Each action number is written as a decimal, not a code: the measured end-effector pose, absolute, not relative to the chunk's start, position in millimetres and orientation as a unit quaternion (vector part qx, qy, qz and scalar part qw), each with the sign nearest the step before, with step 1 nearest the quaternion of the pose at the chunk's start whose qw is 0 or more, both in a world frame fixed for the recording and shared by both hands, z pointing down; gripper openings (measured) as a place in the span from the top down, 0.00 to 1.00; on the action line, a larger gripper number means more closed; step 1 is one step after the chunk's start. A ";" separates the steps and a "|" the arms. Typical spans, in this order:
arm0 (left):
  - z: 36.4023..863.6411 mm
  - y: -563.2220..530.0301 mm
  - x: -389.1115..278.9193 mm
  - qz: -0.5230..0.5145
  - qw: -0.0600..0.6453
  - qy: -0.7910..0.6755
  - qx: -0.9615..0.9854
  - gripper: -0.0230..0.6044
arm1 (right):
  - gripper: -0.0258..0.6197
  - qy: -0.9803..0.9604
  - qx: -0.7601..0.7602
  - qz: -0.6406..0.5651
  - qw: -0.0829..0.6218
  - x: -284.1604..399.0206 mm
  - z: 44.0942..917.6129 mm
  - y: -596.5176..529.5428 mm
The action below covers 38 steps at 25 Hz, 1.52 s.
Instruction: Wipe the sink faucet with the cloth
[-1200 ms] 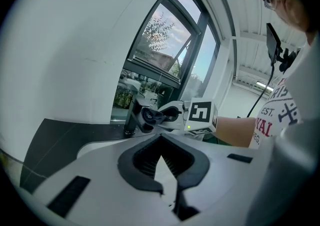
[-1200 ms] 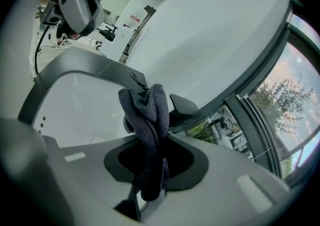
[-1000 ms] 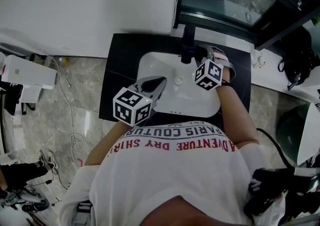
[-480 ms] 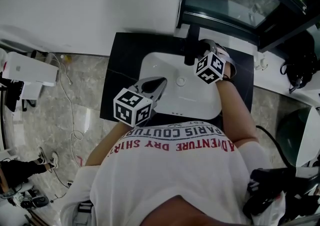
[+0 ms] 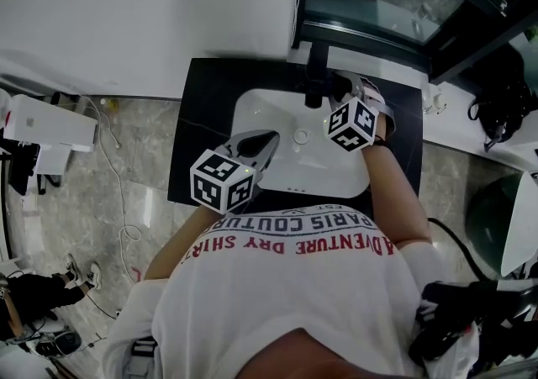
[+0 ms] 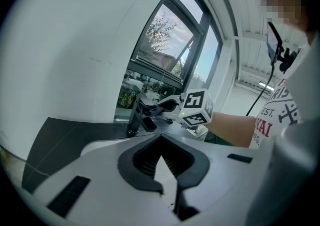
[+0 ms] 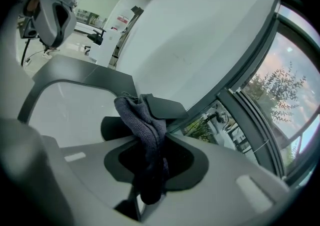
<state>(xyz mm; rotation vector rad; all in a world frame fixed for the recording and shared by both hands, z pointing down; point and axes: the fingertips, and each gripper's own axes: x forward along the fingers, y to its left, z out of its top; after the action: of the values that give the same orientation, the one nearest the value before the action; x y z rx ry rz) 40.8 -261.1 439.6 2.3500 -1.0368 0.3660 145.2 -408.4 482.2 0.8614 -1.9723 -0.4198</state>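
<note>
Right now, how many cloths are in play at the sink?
1. The dark knitted cloth is clamped in the right tool, up against the faucet. The person's torso covers the counter's near edge, so another could be hidden.

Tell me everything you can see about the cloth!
The cloth is dark grey-blue and looks knitted and soft. It is bunched into a crumpled strip, pinched between the shut jaws of the right gripper. One end hangs down below the jaws. The other end sticks up and reaches the dark faucet at the back of the white sink, seemingly touching it.
</note>
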 end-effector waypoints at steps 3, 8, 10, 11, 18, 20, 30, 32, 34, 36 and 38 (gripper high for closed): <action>440.2 -261.6 41.0 0.138 0.270 -0.382 0.873 0.96 | 0.83 -0.806 0.354 -0.164 0.446 141.8 483.3 -397.3; 439.2 -265.4 46.2 0.138 0.269 -0.379 0.874 0.96 | 0.83 -0.814 0.351 -0.149 0.439 142.1 484.7 -395.2; 440.1 -263.8 48.3 0.137 0.270 -0.378 0.875 0.96 | 0.83 -0.826 0.347 -0.127 0.426 144.1 487.3 -382.6; 440.5 -262.9 49.2 0.137 0.271 -0.377 0.875 0.96 | 0.83 -0.834 0.347 -0.111 0.413 145.0 487.0 -375.2; 442.4 -262.2 59.0 0.145 0.273 -0.367 0.877 0.96 | 0.84 -0.902 0.375 0.068 0.202 160.1 472.8 -348.4; 444.4 -262.5 62.8 0.148 0.273 -0.366 0.877 0.96 | 0.84 -0.910 0.373 0.132 0.125 163.7 470.7 -348.6; 453.3 -264.8 56.1 0.159 0.285 -0.373 0.868 0.96 | 0.83 -0.908 0.374 0.185 0.045 147.0 497.4 -347.0; 457.1 -270.6 58.5 0.163 0.289 -0.376 0.865 0.96 | 0.84 -0.908 0.374 0.183 0.041 149.0 498.9 -352.9; 461.0 -275.0 61.5 0.167 0.293 -0.378 0.862 0.96 | 0.84 -0.907 0.374 0.191 0.031 152.7 501.1 -359.5; 463.6 -277.1 62.1 0.170 0.296 -0.379 0.861 0.96 | 0.84 -0.904 0.376 0.203 0.021 155.2 502.6 -366.0; 465.6 -278.9 60.8 0.172 0.298 -0.380 0.859 0.96 | 0.83 -0.900 0.380 0.213 0.012 155.8 502.7 -374.1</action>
<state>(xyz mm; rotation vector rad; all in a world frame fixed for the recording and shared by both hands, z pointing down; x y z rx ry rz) 60.8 -278.9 465.6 2.2813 -1.0111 0.4561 155.8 -374.1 502.7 1.1854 -2.8067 0.6645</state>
